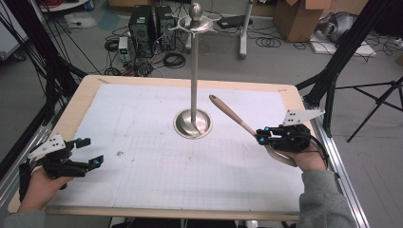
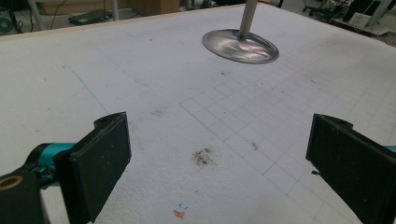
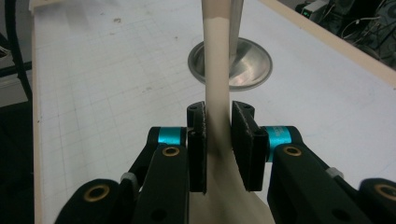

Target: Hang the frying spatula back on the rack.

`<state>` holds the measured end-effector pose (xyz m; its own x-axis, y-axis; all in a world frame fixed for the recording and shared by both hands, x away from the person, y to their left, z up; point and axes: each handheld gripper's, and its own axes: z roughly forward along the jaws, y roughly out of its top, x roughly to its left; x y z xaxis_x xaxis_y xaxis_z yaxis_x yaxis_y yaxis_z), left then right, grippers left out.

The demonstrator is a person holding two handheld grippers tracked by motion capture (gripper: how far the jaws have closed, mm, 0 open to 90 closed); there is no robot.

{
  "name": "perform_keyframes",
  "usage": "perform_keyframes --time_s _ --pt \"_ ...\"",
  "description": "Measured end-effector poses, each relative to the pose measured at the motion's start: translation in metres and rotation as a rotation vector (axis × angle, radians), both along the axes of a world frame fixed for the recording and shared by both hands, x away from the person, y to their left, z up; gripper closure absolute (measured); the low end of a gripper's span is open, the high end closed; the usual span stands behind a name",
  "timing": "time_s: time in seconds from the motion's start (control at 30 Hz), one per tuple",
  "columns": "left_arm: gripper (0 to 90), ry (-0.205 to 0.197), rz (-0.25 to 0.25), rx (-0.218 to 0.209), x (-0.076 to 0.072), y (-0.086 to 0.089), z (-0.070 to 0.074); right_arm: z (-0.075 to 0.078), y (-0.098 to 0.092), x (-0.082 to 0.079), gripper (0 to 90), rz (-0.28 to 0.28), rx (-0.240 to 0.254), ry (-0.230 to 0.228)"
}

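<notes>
You have the beige spatula (image 1: 237,121) pinched in your right tool (image 1: 261,138), jaws clenched on the neck where the handle widens into the blade; the right gripper view shows the pads (image 3: 243,140) pressing on both flat sides. The spatula hangs clear of the desk (image 1: 90,88), its wood-tipped handle end slanting up toward the steel utensil stand (image 1: 194,71), the blade end by your hand.

Expect it to be light, with most of its length sticking out beyond the grip, so it will want to pivot between the pads if you swing it fast. The blade looks like silicone and probably flexes; the handle should be stiffer. The surface seems smooth and may slide, so keep a firm squeeze across the flat faces rather than the edges. A hold nearer the handle's middle would likely balance better.

The stand's round base (image 3: 230,63) sits mid-desk on the gridded white mat (image 1: 142,142), hooks at the top (image 1: 195,23). Your left tool (image 1: 89,152) rests released, holding nothing, well apart at the desk's left edge.
</notes>
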<state>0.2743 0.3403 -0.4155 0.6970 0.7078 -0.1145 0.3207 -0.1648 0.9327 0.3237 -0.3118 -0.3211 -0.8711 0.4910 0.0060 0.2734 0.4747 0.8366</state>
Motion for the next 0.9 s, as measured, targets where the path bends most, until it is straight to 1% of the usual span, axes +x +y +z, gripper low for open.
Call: perform_keyframes --time_s 0.17,0.23,0.3,0.37,0.43,0.9 --pt "7.0 -0.002 0.003 0.000 -0.001 0.001 0.000 0.012 0.001 0.001 77.1 0.006 0.014 -0.014" --pt "7.0 -0.001 0.005 -0.003 -0.002 0.002 0.000 0.017 0.001 0.001 77.0 0.002 0.021 -0.027" --pt "7.0 0.001 0.007 -0.002 -0.003 0.002 0.000 0.020 0.000 0.002 77.1 0.005 0.042 -0.022" --pt "7.0 -0.001 0.009 -0.002 -0.004 0.003 0.000 0.024 0.000 0.003 77.1 0.003 0.053 -0.029" --pt "6.9 -0.001 0.011 -0.003 -0.004 0.003 0.000 0.028 -0.001 0.004 77.1 0.003 0.060 -0.039" --pt "7.0 0.001 0.012 -0.008 -0.006 0.006 0.000 0.054 0.000 0.008 77.1 -0.006 0.101 -0.066"
